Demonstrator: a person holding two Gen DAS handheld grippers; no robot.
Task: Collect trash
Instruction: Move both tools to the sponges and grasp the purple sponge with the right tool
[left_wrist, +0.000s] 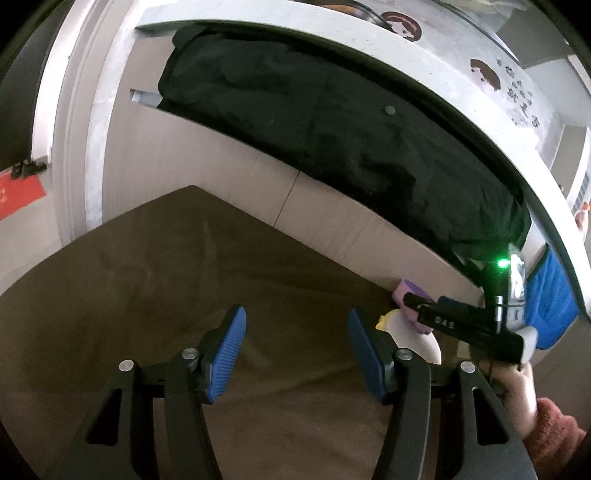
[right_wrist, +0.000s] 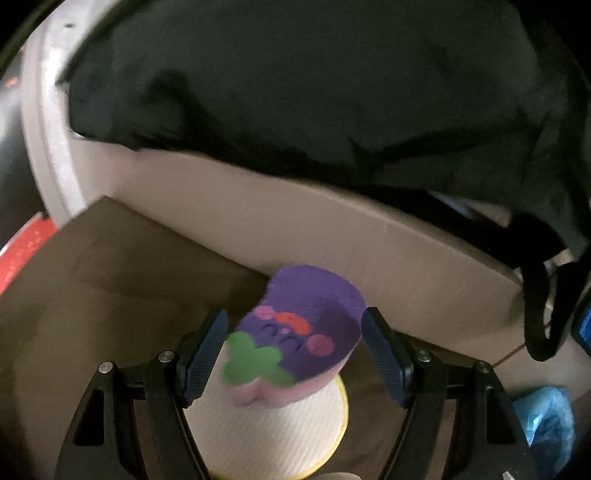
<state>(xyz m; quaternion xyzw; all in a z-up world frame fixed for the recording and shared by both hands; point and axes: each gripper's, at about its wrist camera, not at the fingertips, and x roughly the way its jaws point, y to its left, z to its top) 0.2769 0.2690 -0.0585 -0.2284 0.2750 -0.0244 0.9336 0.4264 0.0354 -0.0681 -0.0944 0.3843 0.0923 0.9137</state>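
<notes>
- At the far left of the left wrist view, your brown table (left_wrist: 110, 295) is bare; no trash shows on that side, so I judge nothing is left to collect there.
- Low in the centre of that view, your left gripper (left_wrist: 295, 354) hangs over the table with its blue pads wide apart and nothing between them; it holds nothing.
- Just right of it, the purple sponge (left_wrist: 406, 291) and the white round pad (left_wrist: 410, 339) lie by the cardboard wall (left_wrist: 221, 162), with your right gripper (left_wrist: 461, 321) reaching in over them from the right edge.
- In the right wrist view, the right gripper (right_wrist: 293, 352) has its jaws spread either side of the purple sponge (right_wrist: 306, 332). The pads look close but I cannot tell if either touches, and it is not clamped.
- The sponge sits tilted on the white round pad (right_wrist: 273, 435), lower centre, with its far end near or against the cardboard wall (right_wrist: 332, 229).
- At the lower right edge lies a crumpled blue plastic bag (right_wrist: 546, 417), untouched.
- As I judge it, collection is at an early stage: nothing is gripped, and the sponge, the pad and perhaps the bag remain.
</notes>
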